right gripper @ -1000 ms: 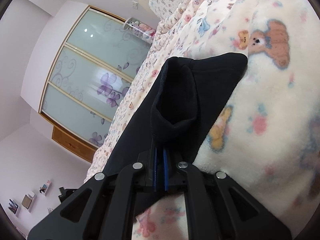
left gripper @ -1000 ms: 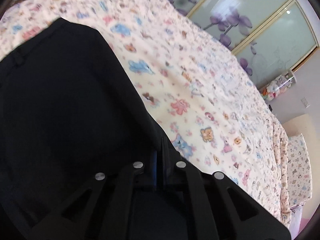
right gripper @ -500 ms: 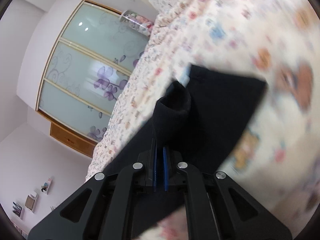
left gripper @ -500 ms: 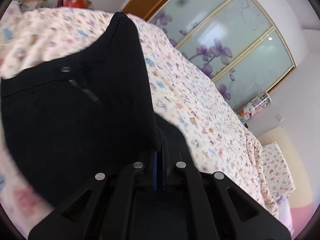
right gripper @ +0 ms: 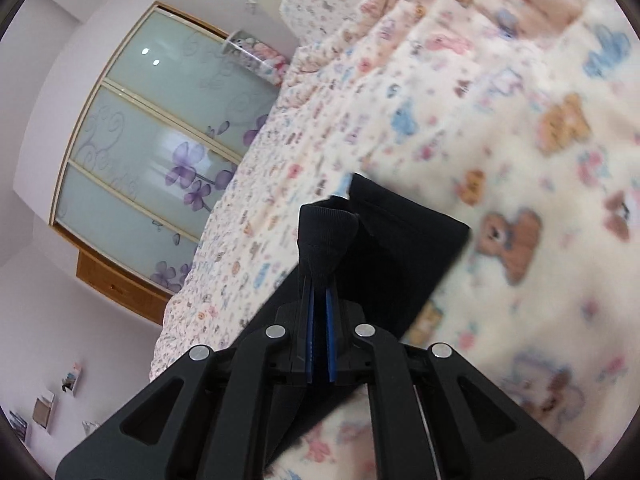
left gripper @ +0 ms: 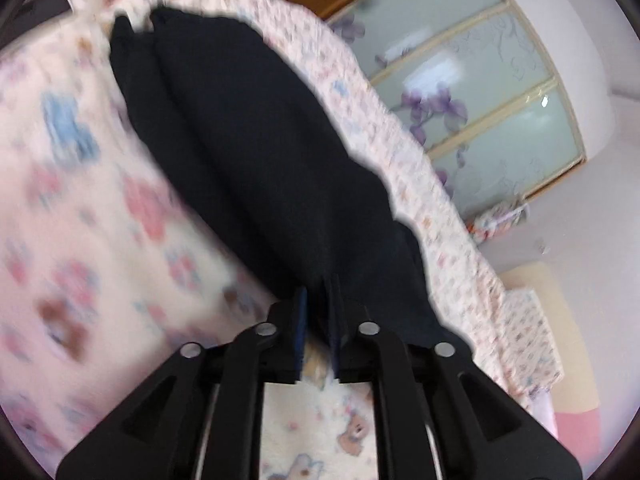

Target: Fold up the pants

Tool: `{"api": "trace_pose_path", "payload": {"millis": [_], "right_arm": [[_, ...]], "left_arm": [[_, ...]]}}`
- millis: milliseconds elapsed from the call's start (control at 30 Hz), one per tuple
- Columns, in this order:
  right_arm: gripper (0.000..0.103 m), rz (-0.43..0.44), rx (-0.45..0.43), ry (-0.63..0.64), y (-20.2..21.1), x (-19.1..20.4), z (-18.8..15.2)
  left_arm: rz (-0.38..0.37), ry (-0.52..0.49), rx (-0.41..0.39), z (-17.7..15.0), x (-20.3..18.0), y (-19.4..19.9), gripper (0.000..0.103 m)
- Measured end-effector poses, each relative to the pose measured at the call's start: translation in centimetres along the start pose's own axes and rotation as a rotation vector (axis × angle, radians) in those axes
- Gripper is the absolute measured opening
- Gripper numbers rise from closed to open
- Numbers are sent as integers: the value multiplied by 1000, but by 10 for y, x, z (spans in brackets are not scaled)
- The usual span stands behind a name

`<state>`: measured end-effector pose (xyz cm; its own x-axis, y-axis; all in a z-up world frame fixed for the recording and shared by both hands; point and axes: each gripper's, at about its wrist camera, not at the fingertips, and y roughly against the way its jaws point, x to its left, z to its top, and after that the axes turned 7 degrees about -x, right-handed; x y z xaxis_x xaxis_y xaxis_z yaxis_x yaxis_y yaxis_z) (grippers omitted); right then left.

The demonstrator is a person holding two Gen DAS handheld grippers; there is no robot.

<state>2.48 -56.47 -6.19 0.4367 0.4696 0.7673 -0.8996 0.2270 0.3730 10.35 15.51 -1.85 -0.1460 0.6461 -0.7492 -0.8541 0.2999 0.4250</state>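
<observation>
Left wrist view: the left gripper [left gripper: 318,300] has its jaws just easing apart, black pants [left gripper: 256,152] running lengthwise up and away on the bed [left gripper: 80,240]; it's blurry, but cloth looks loose between them. Right wrist view: the right gripper [right gripper: 319,292] is clamped on a ribbed cuff [right gripper: 326,232], so folding seems midway, smoothing left.

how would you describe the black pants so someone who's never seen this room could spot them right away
Start from the big bed under a cream fleece blanket printed with small teddy bears, near frosted sliding wardrobe doors with purple flowers. On that blanket lie the plain black fabric pants, one ribbed end pinched in the right gripper. They are the only dark, unpatterned thing there.
</observation>
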Motion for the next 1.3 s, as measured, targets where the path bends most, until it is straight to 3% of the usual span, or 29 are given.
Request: {"api": "trace_pose_path", "payload": {"millis": [67,133,233,300,367,600,633,700,733,800,900,967,1033,1067,1167,1233,1300], "right_arm": [[5,-7,5,-7,-1,-4,-2],[5,-7,9,-13,-1,-6,-3],[5,-7,11,-8,-1,-5,-3],[5,-3,12,-11,-1,-4,-3],[5,2,13,-10,0,-4,-3],[5,9,21,16,-2,4,1],[5,3,23,20,-4,6,2],[5,-15,31,25,-10,8,3],[5,-31,45,32,-15,11,5],[5,-8,53,43,-20,21,11],[5,137,-55,147,-1,51,24],[5,83,-108,250,6,55,22],[5,-63,-10,204,-9,27,16],[5,-95,18,156,-11,11,13],[5,-122,69,46,-10,-28,2],[6,-129,80,57,-7,-29,-1],[14,-154,108,68,-4,-24,0]], "left_arm": [[-16,24,-75,21,4,15,58],[3,30,-115,41,8,21,75],[37,113,-22,70,31,2,75],[71,194,29,76,45,-10,68],[72,253,33,82,60,-16,62],[104,292,-11,107,64,-36,61],[116,296,-5,113,66,-43,57],[146,303,-2,115,72,-48,17],[152,307,-2,117,77,-47,6],[133,287,-32,117,78,-37,6],[101,175,-118,104,63,-10,5],[109,128,-147,89,64,0,6],[135,119,-148,80,73,-3,6],[141,123,-146,73,81,-4,6],[146,84,-168,66,82,-3,11],[143,72,-169,69,77,-7,14],[121,66,-167,68,76,-8,20]]}}
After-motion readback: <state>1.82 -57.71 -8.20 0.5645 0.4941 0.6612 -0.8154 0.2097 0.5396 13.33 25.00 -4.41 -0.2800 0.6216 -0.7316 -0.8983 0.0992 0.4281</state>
